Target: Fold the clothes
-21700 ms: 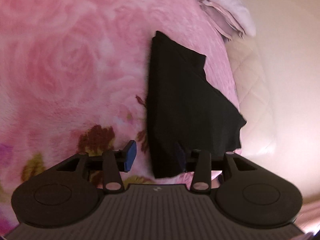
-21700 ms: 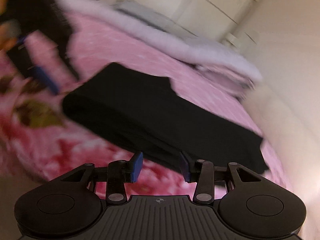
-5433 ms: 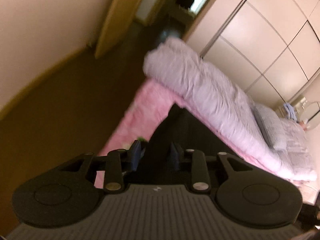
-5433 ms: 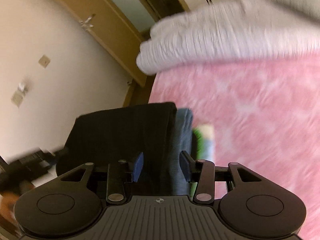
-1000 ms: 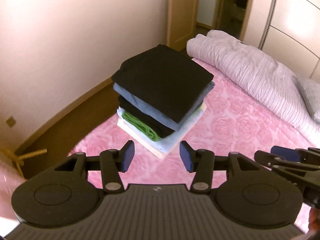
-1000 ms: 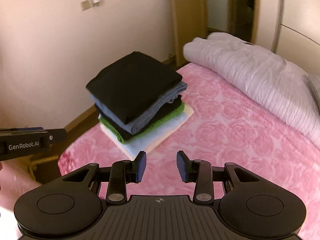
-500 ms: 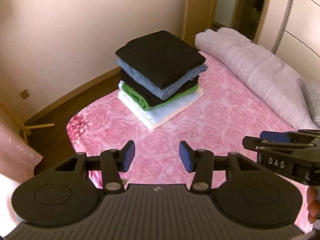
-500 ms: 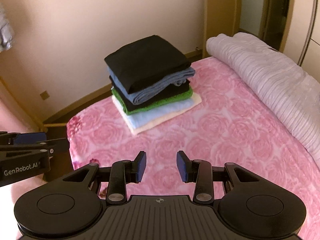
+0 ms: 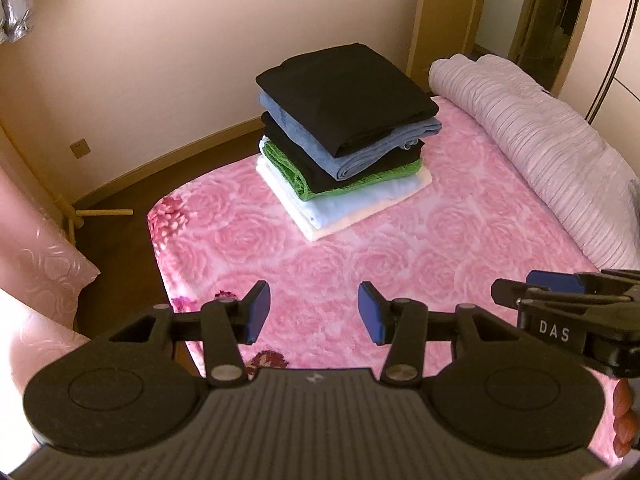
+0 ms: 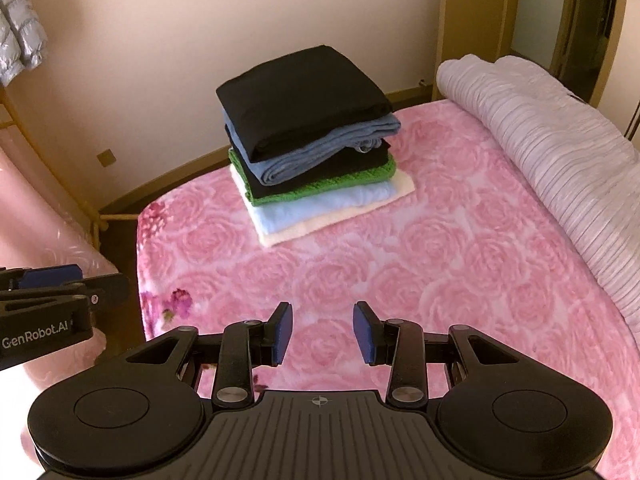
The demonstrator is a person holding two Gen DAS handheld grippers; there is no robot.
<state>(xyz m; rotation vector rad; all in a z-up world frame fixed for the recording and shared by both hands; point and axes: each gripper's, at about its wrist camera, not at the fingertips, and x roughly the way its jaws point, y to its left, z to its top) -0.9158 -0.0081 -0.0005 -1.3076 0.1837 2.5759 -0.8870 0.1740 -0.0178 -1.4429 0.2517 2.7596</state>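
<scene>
A stack of several folded clothes sits at the far corner of the pink rose blanket; it also shows in the right wrist view. A folded black garment lies on top, also seen in the right wrist view, over blue, black, green, pale blue and cream pieces. My left gripper is open and empty, held well back from the stack. My right gripper is open and empty, also well back. Each gripper shows at the edge of the other's view.
A rolled lilac duvet lies along the right side of the bed. The bed's left edge drops to a dark floor. A wall and a wooden door stand behind the stack. Pink fabric is at the left.
Both grippers have pulled back farther from the stack, which looks smaller and more distant. Both stay open and empty.
</scene>
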